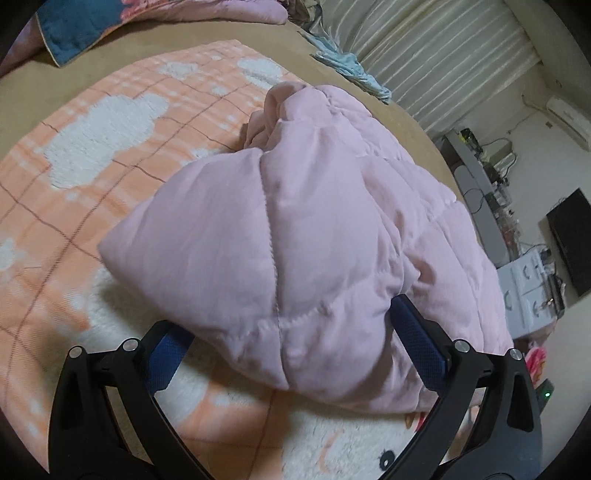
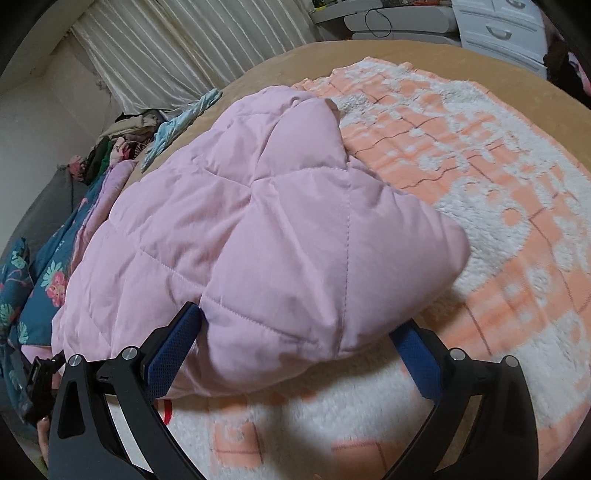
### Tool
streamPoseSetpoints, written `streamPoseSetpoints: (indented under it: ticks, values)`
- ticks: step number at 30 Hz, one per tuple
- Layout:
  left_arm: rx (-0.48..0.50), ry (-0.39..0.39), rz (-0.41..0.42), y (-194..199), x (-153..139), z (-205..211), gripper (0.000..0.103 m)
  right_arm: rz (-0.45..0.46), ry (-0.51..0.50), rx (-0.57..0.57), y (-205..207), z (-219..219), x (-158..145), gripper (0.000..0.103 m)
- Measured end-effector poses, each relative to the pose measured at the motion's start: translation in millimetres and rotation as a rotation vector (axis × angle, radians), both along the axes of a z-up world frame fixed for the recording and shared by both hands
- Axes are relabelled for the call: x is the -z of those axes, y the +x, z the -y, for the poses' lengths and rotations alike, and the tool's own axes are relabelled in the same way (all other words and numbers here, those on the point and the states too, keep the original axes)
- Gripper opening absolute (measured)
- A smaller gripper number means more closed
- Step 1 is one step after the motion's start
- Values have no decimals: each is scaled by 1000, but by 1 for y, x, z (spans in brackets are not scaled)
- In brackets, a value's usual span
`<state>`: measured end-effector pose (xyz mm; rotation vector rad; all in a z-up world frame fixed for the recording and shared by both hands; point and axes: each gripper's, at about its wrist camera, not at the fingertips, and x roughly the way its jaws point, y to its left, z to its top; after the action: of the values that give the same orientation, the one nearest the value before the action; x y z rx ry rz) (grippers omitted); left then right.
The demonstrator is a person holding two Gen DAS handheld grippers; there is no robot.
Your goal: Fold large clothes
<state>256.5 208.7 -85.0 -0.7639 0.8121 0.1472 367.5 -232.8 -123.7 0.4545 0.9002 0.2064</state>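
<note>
A pink quilted jacket [image 1: 317,221] lies bunched and partly folded on an orange-and-white fluffy blanket [image 1: 92,155]. My left gripper [image 1: 291,325] stands wide open, its blue pads [image 1: 166,354] on either side of the jacket's near padded corner, which bulges over the gap. In the right wrist view the same jacket [image 2: 258,229] fills the middle. My right gripper [image 2: 295,321] is also wide open, with the jacket's near edge resting between its pads [image 2: 417,354]. Neither pair of pads presses the fabric.
The blanket [image 2: 480,192] covers a tan bed [image 1: 177,40]. A blue floral quilt [image 2: 44,266] and a pile of clothes [image 2: 125,136] lie along one side. Curtains [image 1: 424,48], a desk [image 1: 480,192] and white drawers [image 2: 502,29] stand beyond the bed.
</note>
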Motion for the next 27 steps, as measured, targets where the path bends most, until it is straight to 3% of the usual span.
streamPoseSetpoints:
  ticks: [4,11,15,27]
  values:
    - [-22,-65,24,5,9,-5,95,-6,53,2,10,0,7,99]
    - [-41,-85,49,18,16,-5,95,-4,121,-29,30,1,16,99]
    - [-50,-74,59,24,17,-3,95,4,160,-20,38,1,20,99]
    - [-38,-16,72,23,9,5,93,1,144,-34,52,-4,21,99]
